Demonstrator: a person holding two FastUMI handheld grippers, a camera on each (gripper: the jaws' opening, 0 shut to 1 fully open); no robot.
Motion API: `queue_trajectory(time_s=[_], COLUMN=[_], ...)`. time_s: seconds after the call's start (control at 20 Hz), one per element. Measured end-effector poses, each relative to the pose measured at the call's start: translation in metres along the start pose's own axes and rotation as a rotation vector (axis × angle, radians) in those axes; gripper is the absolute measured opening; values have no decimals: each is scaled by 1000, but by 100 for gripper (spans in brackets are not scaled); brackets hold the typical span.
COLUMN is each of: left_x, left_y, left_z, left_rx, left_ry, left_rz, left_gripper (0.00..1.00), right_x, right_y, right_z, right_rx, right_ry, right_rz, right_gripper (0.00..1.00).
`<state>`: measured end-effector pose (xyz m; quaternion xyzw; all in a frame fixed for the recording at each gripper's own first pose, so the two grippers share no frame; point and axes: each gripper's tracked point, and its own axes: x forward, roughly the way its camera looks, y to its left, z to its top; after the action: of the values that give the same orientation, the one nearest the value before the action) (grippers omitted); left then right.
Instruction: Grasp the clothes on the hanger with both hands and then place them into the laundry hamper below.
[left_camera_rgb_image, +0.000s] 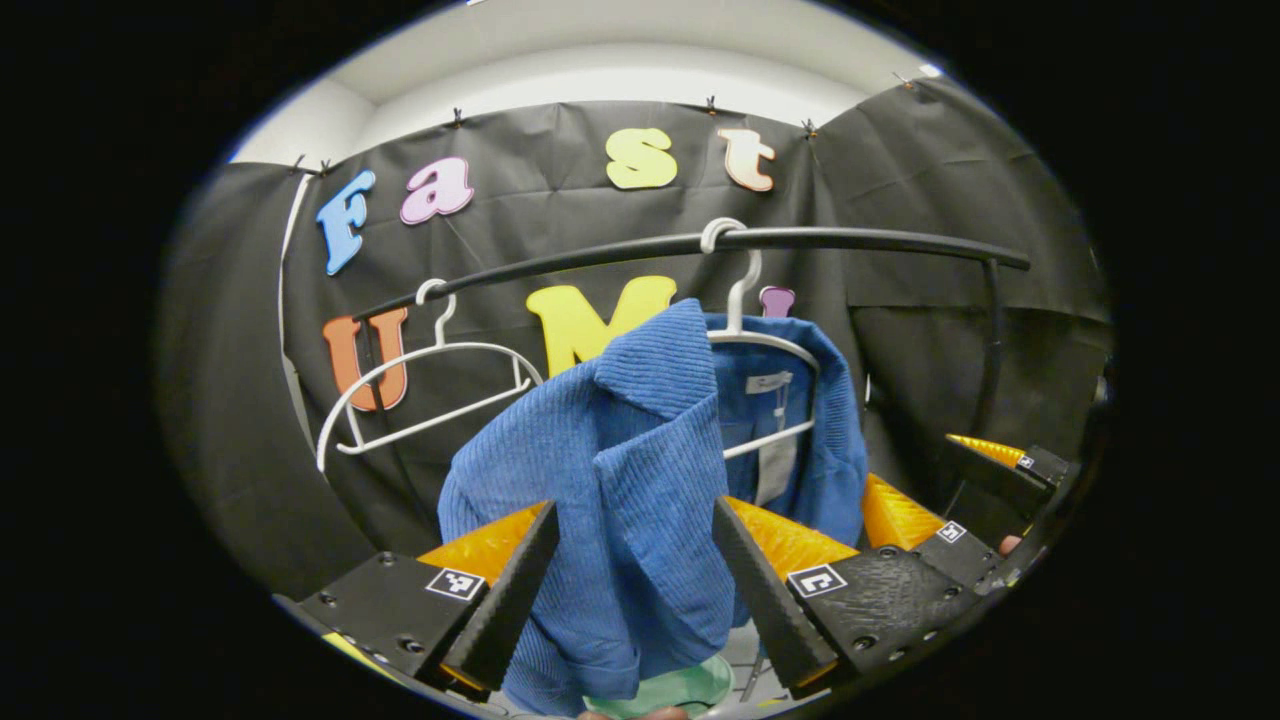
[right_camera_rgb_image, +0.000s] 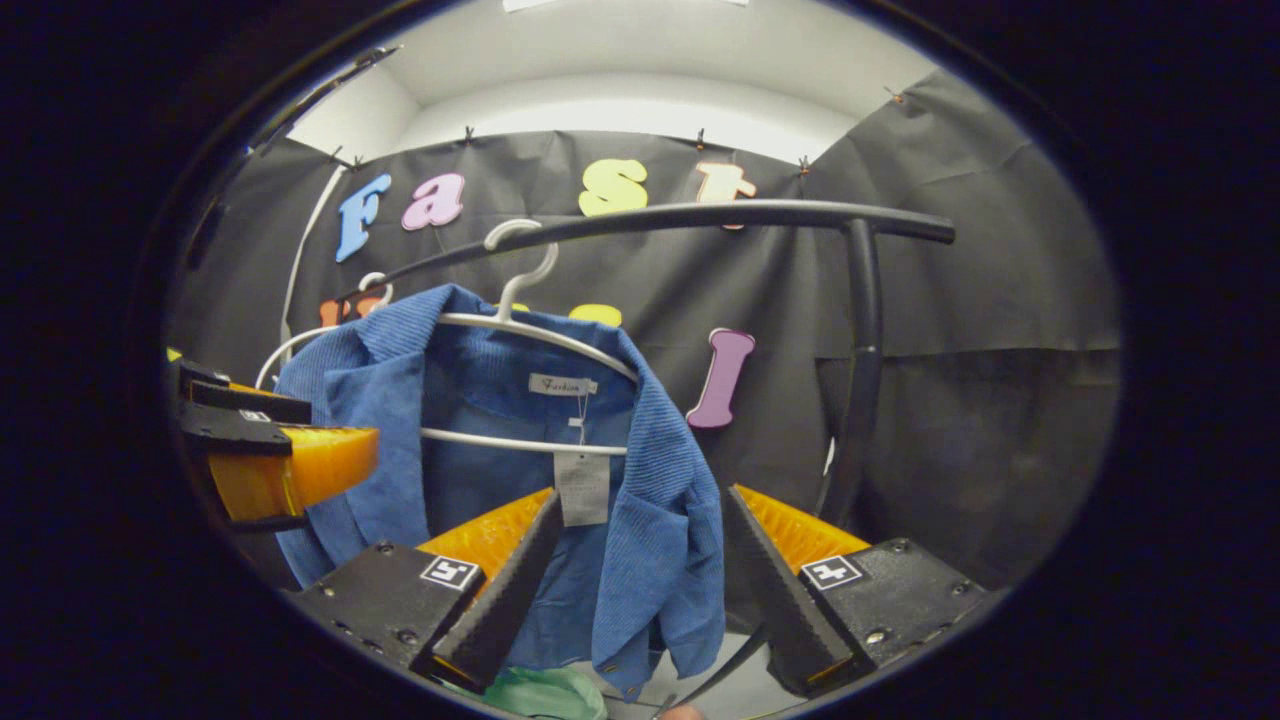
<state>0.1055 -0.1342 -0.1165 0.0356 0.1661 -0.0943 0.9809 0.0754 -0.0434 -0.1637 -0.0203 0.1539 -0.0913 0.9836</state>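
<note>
Blue jacket (left_camera_rgb_image: 640, 480) on white hanger (right_camera_rgb_image: 530, 330), both grippers' jaws open around it

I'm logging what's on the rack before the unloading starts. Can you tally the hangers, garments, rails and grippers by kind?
White hangers: 2, one bare and one under the jacket
Blue jackets: 1
Black rails: 1
Grippers: 2, the left gripper and the right gripper, both open around the jacket's fabric
Total: 6
</note>
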Motion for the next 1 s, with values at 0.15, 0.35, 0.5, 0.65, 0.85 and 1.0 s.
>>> queue_trajectory(time_s=[0.15, 0.35, 0.5, 0.65, 0.85, 1.0], left_x=[13, 43, 54, 63, 80, 94], left_y=[-4, 5, -9, -5, 0, 15], left_z=[3, -5, -13, -6, -1, 1], left_rx=[-2, -42, -60, -54, -78, -83], left_ry=[-13, -11, 16, 10, 12, -7], left_rz=[20, 126, 143, 177, 188, 240], left_gripper=[97, 94, 98, 98, 99, 99], right_x=[20, 47, 65, 82, 90, 122], right_y=[2, -9, -4, 3, 6, 9], right_z=[-11, -21, -26, -27, -21, -22], right_rx=[-19, -7, 12, 35, 37, 40], right_ry=[28, 55, 59, 54, 28, 38], right_rz=[-12, -71, -39, 12, 61, 24], right_gripper=[100, 100, 100, 100, 100, 100])
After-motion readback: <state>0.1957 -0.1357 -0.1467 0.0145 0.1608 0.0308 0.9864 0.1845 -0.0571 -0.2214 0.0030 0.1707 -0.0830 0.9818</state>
